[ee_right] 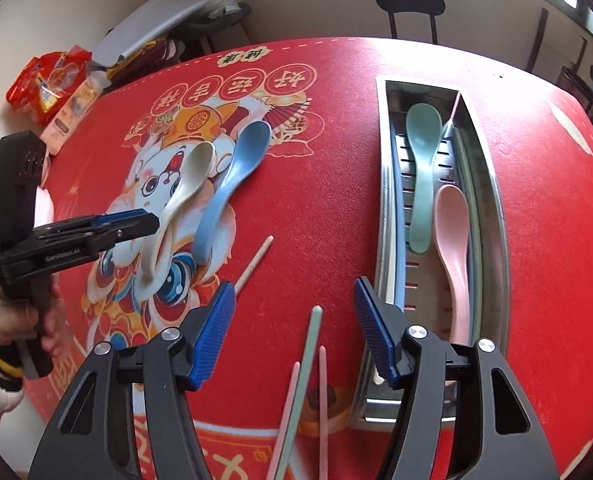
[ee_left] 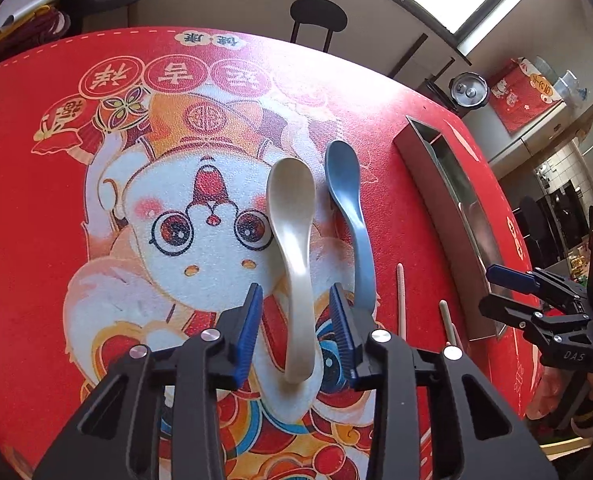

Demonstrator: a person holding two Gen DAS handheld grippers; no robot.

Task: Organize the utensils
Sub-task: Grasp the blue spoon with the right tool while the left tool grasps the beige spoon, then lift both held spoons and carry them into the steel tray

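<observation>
A cream spoon [ee_left: 292, 240] lies on the red mat, its handle between the open fingers of my left gripper [ee_left: 296, 304]. A blue spoon [ee_left: 348, 208] lies just right of it. Both show in the right wrist view, cream [ee_right: 180, 196] and blue [ee_right: 232, 184], with the left gripper [ee_right: 136, 220] at the cream handle. My right gripper [ee_right: 294, 300] is open and empty above a green chopstick [ee_right: 302, 380] and pink chopsticks [ee_right: 322, 400]. The steel tray [ee_right: 384, 184] holds a green spoon [ee_right: 422, 168] and a pink spoon [ee_right: 454, 248].
A loose pale chopstick [ee_right: 254, 264] lies on the mat [ee_right: 316, 200] between spoons and tray. Snack packets [ee_right: 52, 80] lie at the table's far left. A black chair [ee_right: 410, 4] stands behind the table. The tray [ee_left: 448, 200] lies to the right in the left wrist view.
</observation>
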